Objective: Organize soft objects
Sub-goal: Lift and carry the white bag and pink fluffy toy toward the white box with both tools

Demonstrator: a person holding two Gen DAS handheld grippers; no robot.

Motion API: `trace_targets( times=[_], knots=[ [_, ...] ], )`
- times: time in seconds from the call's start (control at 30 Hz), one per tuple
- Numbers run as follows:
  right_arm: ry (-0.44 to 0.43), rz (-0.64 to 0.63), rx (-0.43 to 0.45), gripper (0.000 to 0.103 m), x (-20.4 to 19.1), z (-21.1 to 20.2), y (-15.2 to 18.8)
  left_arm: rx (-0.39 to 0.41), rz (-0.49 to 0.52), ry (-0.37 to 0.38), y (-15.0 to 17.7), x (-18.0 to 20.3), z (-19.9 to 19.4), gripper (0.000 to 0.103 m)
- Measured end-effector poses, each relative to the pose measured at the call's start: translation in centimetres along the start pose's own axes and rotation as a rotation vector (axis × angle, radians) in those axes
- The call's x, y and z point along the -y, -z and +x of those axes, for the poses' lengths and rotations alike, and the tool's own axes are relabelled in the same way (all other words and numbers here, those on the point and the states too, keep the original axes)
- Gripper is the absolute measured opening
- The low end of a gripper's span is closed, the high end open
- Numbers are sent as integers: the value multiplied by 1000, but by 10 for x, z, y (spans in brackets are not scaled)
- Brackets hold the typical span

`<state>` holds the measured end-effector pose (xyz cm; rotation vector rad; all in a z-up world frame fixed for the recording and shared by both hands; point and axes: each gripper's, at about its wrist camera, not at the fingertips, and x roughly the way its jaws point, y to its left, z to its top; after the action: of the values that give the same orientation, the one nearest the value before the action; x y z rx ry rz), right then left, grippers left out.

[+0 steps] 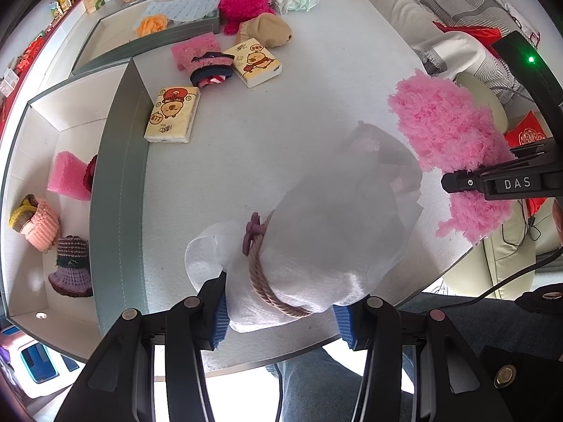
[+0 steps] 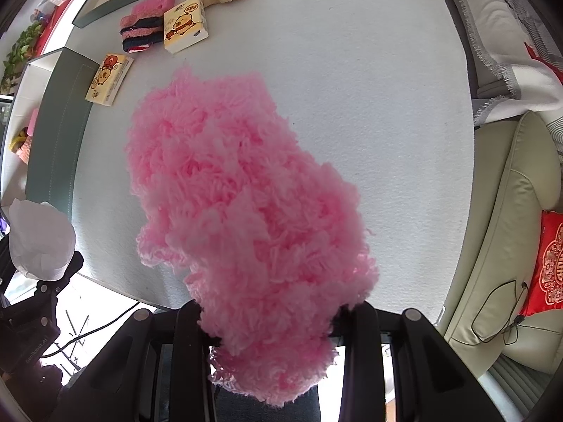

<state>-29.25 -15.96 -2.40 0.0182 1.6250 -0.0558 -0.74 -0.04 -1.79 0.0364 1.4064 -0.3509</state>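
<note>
Both loads lifted over near table (image 1: 316, 112): left gripper (image 1: 279, 320) clamped on white pouch (image 1: 316, 246), right gripper (image 2: 271, 320) clamped on pink fluffy item (image 2: 239, 204). Next, likely: carry left to box (image 1: 119, 211), release.

Left gripper (image 1: 281, 316), seen from its own wrist camera: both black fingers reached forward over the near edge of the table, their blue ribbed pads (image 1: 219, 323) closed against the two sides of a white gauze pouch (image 1: 316, 246) at its cord-tied neck. Right gripper (image 2: 274, 323), seen from its own camera: the jaws were clamped on a pink fluffy yarn piece (image 2: 239, 211), which covered the fingertips. In the left view the right gripper (image 1: 457, 181) entered from the right edge, held level, marked "DAS", the yarn hanging above and below its fingers.
</note>
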Motion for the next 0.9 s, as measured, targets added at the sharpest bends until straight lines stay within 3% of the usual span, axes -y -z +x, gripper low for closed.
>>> trace_targets(
  times=[0.3,0.9],
  knots=[
    [37,4,18,36,-34,-26,-21,39,-27,8,1,-5,-2,50],
    [83,-49,103,36,-82,-63,-21,168,-169,-3,9,-45,-32,50]
  ],
)
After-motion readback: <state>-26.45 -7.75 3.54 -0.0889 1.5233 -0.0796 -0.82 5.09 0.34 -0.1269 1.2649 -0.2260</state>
